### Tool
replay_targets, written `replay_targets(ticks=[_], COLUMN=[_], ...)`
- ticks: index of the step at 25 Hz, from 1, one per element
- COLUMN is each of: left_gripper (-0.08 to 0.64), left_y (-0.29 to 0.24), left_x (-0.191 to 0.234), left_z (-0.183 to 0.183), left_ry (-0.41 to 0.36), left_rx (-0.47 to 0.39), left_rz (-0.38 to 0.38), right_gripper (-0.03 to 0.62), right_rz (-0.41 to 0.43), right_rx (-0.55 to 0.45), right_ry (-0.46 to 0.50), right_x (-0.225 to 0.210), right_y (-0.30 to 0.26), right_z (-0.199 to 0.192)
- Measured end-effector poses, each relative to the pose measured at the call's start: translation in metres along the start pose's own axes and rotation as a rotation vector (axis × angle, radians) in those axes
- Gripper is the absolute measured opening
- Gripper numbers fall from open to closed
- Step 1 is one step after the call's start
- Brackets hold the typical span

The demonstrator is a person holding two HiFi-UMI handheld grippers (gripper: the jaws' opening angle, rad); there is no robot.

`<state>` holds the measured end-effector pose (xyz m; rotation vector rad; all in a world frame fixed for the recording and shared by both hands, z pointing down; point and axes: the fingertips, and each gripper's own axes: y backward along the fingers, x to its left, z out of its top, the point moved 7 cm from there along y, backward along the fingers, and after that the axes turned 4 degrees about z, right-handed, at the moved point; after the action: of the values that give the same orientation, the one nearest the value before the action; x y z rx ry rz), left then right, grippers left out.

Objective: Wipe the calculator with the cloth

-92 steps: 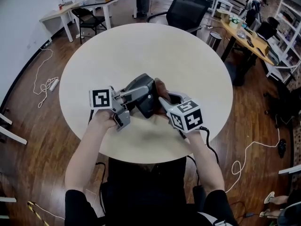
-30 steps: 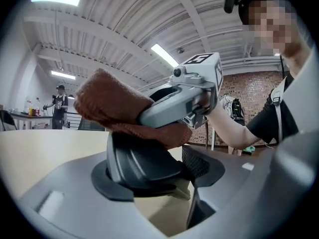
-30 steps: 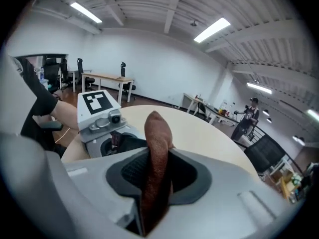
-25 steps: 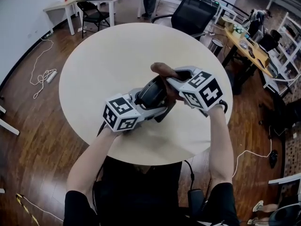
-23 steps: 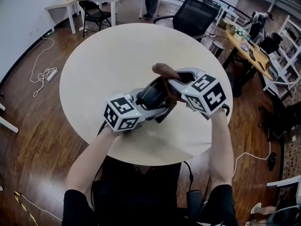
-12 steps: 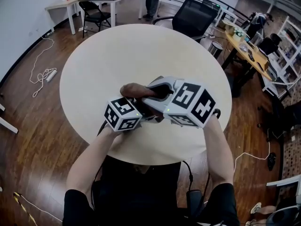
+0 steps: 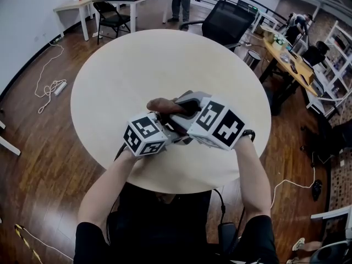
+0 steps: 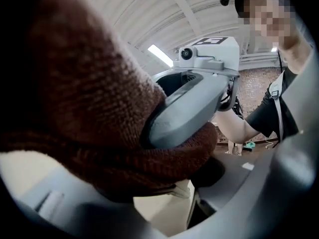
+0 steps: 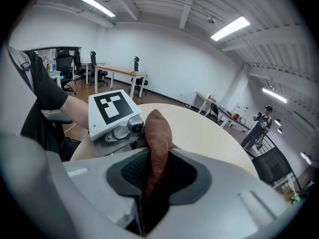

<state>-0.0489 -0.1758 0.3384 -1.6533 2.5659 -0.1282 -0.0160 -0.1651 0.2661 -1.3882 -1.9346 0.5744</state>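
Both grippers hang over the near part of the round table (image 7: 110, 81), close to its near edge. The left gripper (image 8: 164, 193) is nearer that edge, and the right gripper (image 7: 180, 105) lies just beyond it, crossing over it. The cloth (image 7: 159, 104) is pinched between the right gripper's jaws and drapes over the calculator (image 7: 169, 124), which sits mostly hidden in the left gripper's jaws. An office chair (image 7: 234, 18) stands behind the table. A desk (image 7: 104, 1) with a chair (image 7: 107, 16) is behind it to the left. A coiled cable (image 7: 49, 89) lies on the floor left of the table, and another desk (image 7: 286, 51) stands to its right.
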Motion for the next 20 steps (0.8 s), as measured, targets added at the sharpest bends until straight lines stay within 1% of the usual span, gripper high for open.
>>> replay_targets(ticks=[2,3,6,7,8,9,10,12,14,15,17,18,20], left_gripper=[0.295,0.295,0.293,0.293,0.293,0.293,0.293,0.293,0.293,0.293,0.293,0.291,0.291], left_y=[0.000,0.000,0.002,0.003,0.005,0.006,0.007,0.008,0.007,0.005,0.002,0.001,-0.001], left_x=[0.001,0.001,0.001,0.001,0.000,0.001,0.002,0.003,0.002,0.002,0.000,-0.001,-0.002], left_z=[0.000,-0.001,-0.004,-0.004,-0.005,-0.005,-0.006,-0.006,-0.005,-0.005,-0.005,-0.004,-0.004], left_ry=[0.001,0.005,0.016,0.017,0.016,0.014,0.011,0.002,-0.010,-0.015,-0.019,-0.021,-0.023], left_rx=[-0.001,-0.002,-0.004,-0.002,-0.001,-0.001,-0.002,-0.006,-0.010,-0.011,-0.013,-0.014,-0.015], left_rz=[0.000,0.000,-0.003,-0.006,-0.008,-0.010,-0.009,-0.006,-0.002,-0.001,0.000,0.000,0.001], right_gripper=[0.097,0.097,0.097,0.097,0.097,0.097,0.097,0.097,0.097,0.097,0.097,0.097,0.097], right_rz=[-0.042,-0.083,-0.252,-0.295,-0.313,-0.300,-0.259,-0.140,-0.051,-0.030,-0.015,-0.019,-0.053], right_rx=[0.005,0.013,0.037,0.036,0.025,0.005,-0.021,-0.053,-0.030,-0.013,-0.018,-0.033,-0.054], right_ry=[-0.017,-0.026,-0.034,-0.025,-0.011,0.005,0.020,0.048,0.074,0.078,0.044,0.015,-0.039], right_x=[-0.011,-0.018,-0.036,-0.036,-0.033,-0.025,-0.016,0.005,0.016,0.016,0.007,0.001,-0.015], right_y=[0.005,0.008,0.021,0.025,0.028,0.028,0.026,0.014,0.000,-0.005,-0.006,-0.003,0.007], right_z=[-0.007,-0.011,-0.018,-0.017,-0.013,-0.006,0.002,0.014,0.016,0.013,0.004,0.000,-0.011])
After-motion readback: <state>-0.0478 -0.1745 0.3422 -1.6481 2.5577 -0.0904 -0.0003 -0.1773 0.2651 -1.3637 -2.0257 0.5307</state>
